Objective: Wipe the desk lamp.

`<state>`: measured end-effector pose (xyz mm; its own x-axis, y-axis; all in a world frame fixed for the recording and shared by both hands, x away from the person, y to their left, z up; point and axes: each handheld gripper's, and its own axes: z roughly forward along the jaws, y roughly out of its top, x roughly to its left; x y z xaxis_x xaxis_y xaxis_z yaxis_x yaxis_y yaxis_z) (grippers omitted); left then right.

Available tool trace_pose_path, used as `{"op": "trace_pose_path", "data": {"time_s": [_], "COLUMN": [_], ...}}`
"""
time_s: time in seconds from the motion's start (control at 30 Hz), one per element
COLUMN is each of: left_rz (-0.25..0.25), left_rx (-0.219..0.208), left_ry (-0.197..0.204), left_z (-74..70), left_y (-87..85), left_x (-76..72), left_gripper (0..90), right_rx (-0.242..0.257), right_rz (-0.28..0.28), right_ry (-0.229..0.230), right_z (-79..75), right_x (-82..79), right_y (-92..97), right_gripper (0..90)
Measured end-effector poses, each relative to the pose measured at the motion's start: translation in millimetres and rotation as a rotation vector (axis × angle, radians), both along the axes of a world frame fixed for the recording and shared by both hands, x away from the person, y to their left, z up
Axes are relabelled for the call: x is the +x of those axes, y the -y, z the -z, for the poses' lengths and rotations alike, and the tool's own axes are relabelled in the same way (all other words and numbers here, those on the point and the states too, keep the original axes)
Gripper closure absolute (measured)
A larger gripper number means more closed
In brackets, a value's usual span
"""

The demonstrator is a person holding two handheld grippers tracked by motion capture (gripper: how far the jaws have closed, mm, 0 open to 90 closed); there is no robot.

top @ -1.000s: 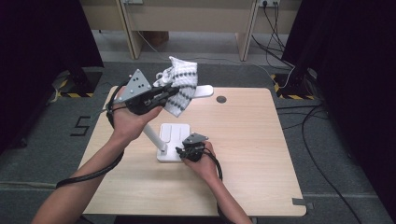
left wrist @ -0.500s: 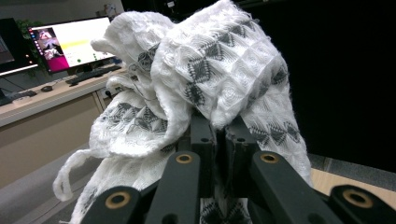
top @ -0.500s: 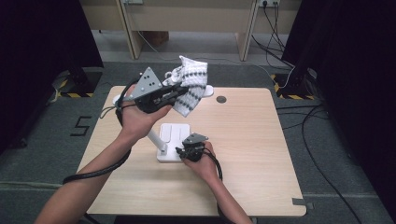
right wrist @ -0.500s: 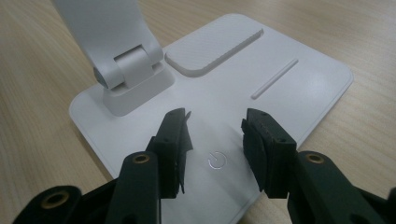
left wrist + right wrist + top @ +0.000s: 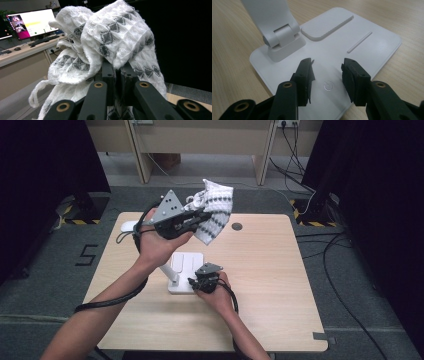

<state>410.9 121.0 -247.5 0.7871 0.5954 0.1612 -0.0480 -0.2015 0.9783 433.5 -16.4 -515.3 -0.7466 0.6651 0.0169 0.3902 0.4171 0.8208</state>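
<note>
— Seen from the high view, where is the cloth [image 5: 214, 211]?
— Lifted clear of the bench [image 5: 260, 270], bunched in the left hand-held gripper [image 5: 201, 217], above the far left part of the top. White, with dark diamond pattern.
— And the right hand-held gripper [image 5: 196, 282]?
— Low over the near edge of the white lamp base [image 5: 186, 270], hand resting on the bench. Lamp arm [image 5: 167, 267] slanting off to the far left from a hinge on the base.

— Moving to the left gripper view?
— Jaws pressed together on a fold of the cloth [image 5: 112, 45]; fabric piled over the tips and drooping down both sides. Thin loop of the same cloth dangling at lower left. Monitor [image 5: 30, 22] lit on a desk well behind.

— Lastly, right gripper view?
— Right hand-held gripper [image 5: 327, 72] partly open, nothing between the pads. Power symbol [image 5: 328, 85] on the lamp base [image 5: 372, 42] lying right between the two jaws, just below them. Touching the base or hovering: cannot tell. Hinge [image 5: 280, 41] at upper left, raised pad and narrow groove farther along the base.
</note>
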Motion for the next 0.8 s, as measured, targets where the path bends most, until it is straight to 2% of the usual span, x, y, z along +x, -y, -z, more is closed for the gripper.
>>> {"op": "trace_pose_path", "data": {"time_s": [0.3, 0.8], "left_rz": [0.025, 0.057], "left_rx": [0.004, 0.0], "left_ry": [0.002, -0.004], "left_z": [-2.1, -3.3], "left_y": [13.0, 24.9], "left_x": [-0.2, -2.6], "left_gripper": [84.1, 84.2], "right_rx": [0.002, 0.002], "right_rz": [0.001, -0.003], "right_ry": [-0.003, -0.005], "right_z": [0.0, -0.1], "right_x": [-0.3, -0.8], "right_y": [-0.2, -0.2], "right_gripper": [59.6, 59.6]}}
